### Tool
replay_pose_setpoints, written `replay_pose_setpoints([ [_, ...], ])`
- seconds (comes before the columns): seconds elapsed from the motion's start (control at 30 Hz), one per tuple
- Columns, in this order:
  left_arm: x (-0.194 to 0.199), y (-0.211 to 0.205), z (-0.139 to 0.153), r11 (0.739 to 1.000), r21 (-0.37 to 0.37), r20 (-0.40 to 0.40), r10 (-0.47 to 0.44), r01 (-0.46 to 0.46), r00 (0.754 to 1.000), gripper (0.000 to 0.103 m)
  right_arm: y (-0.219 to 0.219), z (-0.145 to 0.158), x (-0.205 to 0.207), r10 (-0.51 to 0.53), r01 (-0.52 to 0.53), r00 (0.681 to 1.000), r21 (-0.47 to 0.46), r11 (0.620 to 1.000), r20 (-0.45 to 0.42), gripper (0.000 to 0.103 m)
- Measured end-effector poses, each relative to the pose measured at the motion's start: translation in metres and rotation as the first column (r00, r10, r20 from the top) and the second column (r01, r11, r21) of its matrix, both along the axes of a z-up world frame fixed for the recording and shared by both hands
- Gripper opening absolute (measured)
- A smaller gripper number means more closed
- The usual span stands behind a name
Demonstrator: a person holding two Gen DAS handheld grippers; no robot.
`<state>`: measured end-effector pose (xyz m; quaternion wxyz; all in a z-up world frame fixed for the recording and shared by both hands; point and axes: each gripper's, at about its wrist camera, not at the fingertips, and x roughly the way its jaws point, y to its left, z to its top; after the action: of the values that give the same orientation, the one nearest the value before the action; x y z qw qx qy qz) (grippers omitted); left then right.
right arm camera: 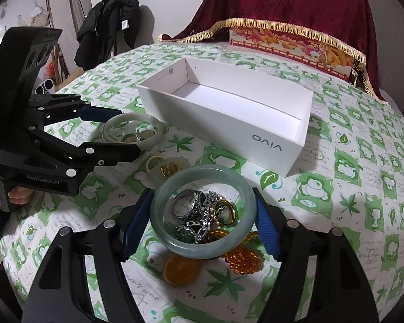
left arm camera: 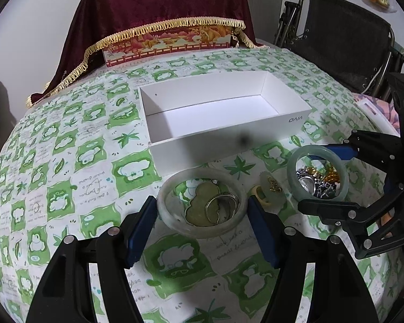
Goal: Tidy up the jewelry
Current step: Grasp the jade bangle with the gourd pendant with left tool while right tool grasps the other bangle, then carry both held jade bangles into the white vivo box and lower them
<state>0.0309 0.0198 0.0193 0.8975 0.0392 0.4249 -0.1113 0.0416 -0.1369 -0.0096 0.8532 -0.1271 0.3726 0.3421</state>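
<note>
My left gripper (left arm camera: 202,204) is shut on a pale jade bangle (left arm camera: 202,232), its blue pads against both sides; coins and thin rings lie inside the ring. In the right wrist view the left gripper (right arm camera: 129,132) holds that pale bangle (right arm camera: 132,117) on the cloth. My right gripper (right arm camera: 202,193) is shut on a green jade bangle (right arm camera: 202,250) that encircles silver and gold rings and a chain (right arm camera: 202,215). Beyond both stands an empty white box (left arm camera: 229,145) (right arm camera: 215,126). From the left wrist view, the right gripper (left arm camera: 305,180) clasps the green bangle (left arm camera: 320,150).
Amber beads (right arm camera: 242,258), an orange disc (right arm camera: 180,269), a gold charm (right arm camera: 168,169) and a yellow ring (right arm camera: 153,162) lie loose on the green-patterned cloth (left arm camera: 94,161). A maroon fringed drape (left arm camera: 161,5) over a decorated box stands behind. A black chair (left arm camera: 344,37) stands right.
</note>
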Motion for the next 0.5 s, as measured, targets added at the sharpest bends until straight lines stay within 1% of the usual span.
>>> replay_pose_setpoints([
  [0.17,-0.008,0.003,0.009,1.000,-0.020,0.037,0.007,-0.007,0.999,0.069,-0.004,0.003,-0.001,-0.007,0.007,1.000,0.016,1.000,0.011,0.069],
  [0.37,-0.009,0.003,0.010,1.000,-0.026,0.035,0.013,-0.012,0.999,0.069,-0.008,0.004,0.002,-0.025,0.025,1.000,0.032,0.999,0.002,0.069],
  [0.5,-0.013,0.005,0.015,0.999,-0.035,0.062,0.024,-0.021,0.998,0.069,-0.010,0.005,0.002,-0.027,0.027,1.000,0.044,0.999,0.003,0.069],
])
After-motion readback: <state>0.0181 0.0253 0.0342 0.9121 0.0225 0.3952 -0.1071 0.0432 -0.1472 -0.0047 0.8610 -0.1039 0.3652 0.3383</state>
